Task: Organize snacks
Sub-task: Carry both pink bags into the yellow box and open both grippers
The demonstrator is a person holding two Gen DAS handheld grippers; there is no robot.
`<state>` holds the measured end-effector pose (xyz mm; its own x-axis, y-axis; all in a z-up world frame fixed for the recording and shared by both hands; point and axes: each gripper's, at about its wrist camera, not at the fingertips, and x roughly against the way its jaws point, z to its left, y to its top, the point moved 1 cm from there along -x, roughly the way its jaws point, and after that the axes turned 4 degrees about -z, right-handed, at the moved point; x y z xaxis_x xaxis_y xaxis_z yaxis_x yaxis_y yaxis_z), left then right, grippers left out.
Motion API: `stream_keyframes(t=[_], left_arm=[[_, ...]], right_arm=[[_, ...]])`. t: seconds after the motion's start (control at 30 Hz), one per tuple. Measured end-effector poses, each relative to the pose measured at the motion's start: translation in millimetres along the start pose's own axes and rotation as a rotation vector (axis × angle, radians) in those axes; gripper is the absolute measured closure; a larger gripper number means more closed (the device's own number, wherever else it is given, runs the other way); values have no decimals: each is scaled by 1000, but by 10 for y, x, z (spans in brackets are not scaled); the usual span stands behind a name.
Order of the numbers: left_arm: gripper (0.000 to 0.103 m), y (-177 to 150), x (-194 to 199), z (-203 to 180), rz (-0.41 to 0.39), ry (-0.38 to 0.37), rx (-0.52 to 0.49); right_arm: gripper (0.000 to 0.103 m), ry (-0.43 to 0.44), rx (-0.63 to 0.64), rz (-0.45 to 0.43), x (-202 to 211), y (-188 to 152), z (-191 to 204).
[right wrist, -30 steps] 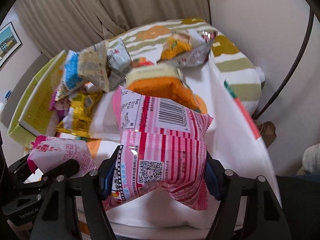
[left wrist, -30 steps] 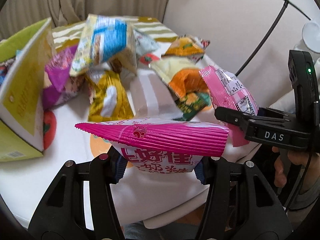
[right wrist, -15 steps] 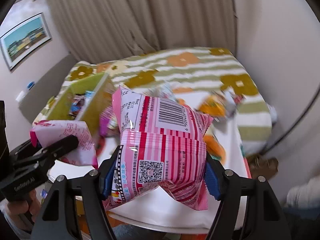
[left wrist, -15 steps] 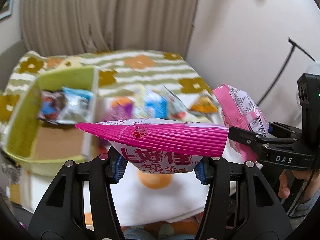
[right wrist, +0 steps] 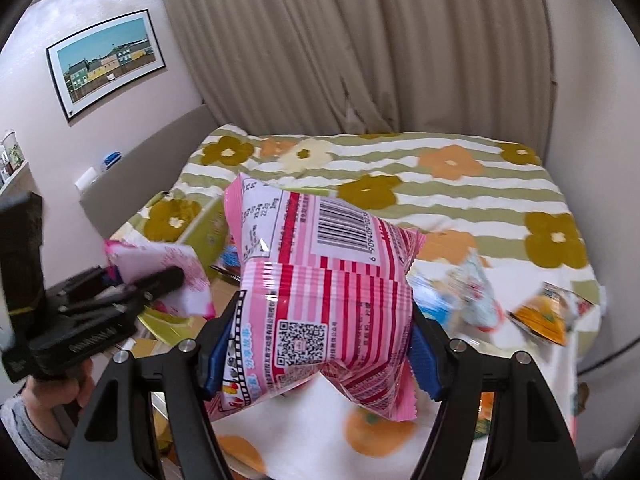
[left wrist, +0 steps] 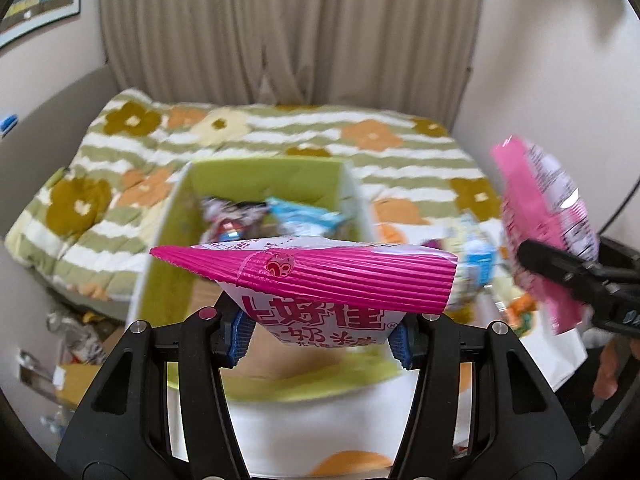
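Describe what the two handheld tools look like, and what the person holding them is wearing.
Both are matte black plastic. The left tool and right tool each have two broad triangular fingers with cut-outs, silver screws and blue ribbed pads. Seen side-on, the left tool's body carries small pale lettering, too blurred to read. A grey sleeve covers the left wrist.
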<state>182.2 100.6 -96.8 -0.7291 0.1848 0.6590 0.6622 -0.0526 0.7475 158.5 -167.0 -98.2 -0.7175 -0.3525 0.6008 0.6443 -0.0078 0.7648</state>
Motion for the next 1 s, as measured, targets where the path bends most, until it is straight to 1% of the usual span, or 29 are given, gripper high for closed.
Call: stream_keyframes(t=[0.1,0.17,0.3,0.37,0.4,0.43,0.47,0.5,0.53,0.63,0.73,0.8,0.87,1.0], left_arm=[[52,-2,-190,261,44,16,-6],[52,2,-351,403,85,12,-21],[52,-3,-641,540,159,-5,-70],[50,-16,-765,580,189,-1,-92],[45,-27,-808,587,203,-1,-98],[35,-56,-873,608,220,-3,-106],[28,-79,-917,622,232,-3,-111],[17,-105,-946,643,234,-4,-115],[15,-127,-939,660,227,-11,-112],[15,-173,-892,722,227,-50,-75],[15,-201,-834,775,225,-51,-40],[15,-212,-779,789,218,-41,-27],[15,-214,-713,789,210,-8,-18],[15,-233,-601,820,205,33,5]], right_arm=[[35,15,10,16,-269,117,211],[35,10,10,36,-471,174,344],[35,-11,-3,81,-715,214,530],[35,-24,-13,104,-840,217,602],[35,-29,-15,112,-876,217,615],[35,-37,-17,125,-932,214,627],[35,-46,-19,136,-986,208,634],[35,-53,-21,147,-1030,207,635],[35,-58,-24,156,-1068,199,629],[35,-61,-27,178,-1155,187,646],[35,-51,-18,191,-1222,191,623],[35,-43,-2,194,-1251,208,643],[35,-28,18,193,-1274,230,651],[32,26,36,216,-1330,260,719]])
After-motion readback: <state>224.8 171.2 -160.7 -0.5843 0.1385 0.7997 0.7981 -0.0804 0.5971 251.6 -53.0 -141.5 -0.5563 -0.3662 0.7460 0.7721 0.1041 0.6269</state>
